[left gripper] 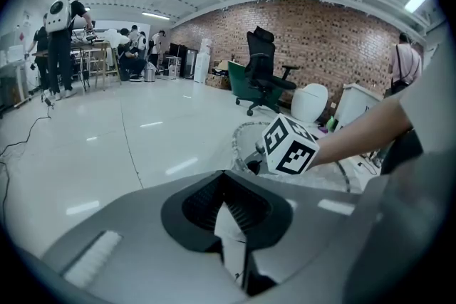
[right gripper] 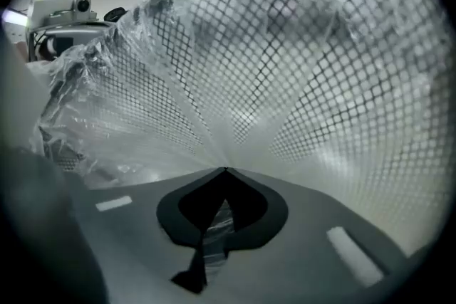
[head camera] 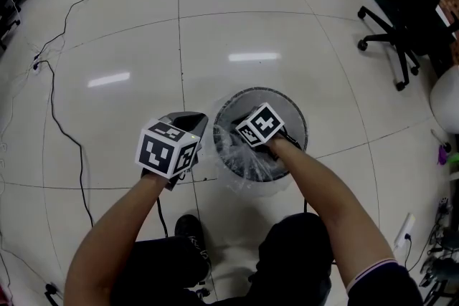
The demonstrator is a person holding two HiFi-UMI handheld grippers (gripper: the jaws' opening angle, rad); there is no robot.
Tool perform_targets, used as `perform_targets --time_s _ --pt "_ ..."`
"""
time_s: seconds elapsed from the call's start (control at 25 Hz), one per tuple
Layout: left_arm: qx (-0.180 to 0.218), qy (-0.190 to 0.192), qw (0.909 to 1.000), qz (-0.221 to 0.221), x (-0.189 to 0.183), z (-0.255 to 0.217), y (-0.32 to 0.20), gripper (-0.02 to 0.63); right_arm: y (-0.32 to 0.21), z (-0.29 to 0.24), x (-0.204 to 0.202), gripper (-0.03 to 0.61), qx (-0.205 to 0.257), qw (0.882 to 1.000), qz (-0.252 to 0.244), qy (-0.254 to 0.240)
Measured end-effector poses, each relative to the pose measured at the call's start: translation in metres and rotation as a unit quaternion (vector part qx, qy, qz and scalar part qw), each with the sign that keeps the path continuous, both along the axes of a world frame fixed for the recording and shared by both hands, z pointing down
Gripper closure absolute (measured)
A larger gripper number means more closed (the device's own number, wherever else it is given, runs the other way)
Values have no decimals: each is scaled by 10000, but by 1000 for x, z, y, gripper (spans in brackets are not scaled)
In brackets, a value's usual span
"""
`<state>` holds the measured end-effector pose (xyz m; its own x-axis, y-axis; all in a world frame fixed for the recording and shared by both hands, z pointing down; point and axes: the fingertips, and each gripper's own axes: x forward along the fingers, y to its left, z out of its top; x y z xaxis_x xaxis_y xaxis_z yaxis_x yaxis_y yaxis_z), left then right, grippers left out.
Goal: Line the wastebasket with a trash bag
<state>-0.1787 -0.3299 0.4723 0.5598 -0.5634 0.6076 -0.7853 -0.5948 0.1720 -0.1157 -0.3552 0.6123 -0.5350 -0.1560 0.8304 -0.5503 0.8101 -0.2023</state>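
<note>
Bag-seating step: right gripper [right gripper: 224, 173] pinches the clear plastic trash bag [right gripper: 214, 103] inside the round black mesh wastebasket [head camera: 295, 113], left gripper [head camera: 201, 121] pressed together alongside; next, probably cuff the rim.

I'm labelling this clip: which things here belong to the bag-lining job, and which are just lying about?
Job:
basket
bag, in the basket
right gripper, shut on the bag
left gripper, shut, empty

Lying about:
chair
cable on the floor
</note>
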Motion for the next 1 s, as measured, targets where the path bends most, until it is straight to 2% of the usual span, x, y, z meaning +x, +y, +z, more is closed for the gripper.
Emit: perform_targets --time_s 0.4,1.0 --pt "-24 95 10000 -7 -3 1 0 603 3 19 -3 577 -172 9997 -84 172" --pt "30 99 9999 -90 -11 -4 -2 603 0 9 -12 577 -126 9993 -219 293"
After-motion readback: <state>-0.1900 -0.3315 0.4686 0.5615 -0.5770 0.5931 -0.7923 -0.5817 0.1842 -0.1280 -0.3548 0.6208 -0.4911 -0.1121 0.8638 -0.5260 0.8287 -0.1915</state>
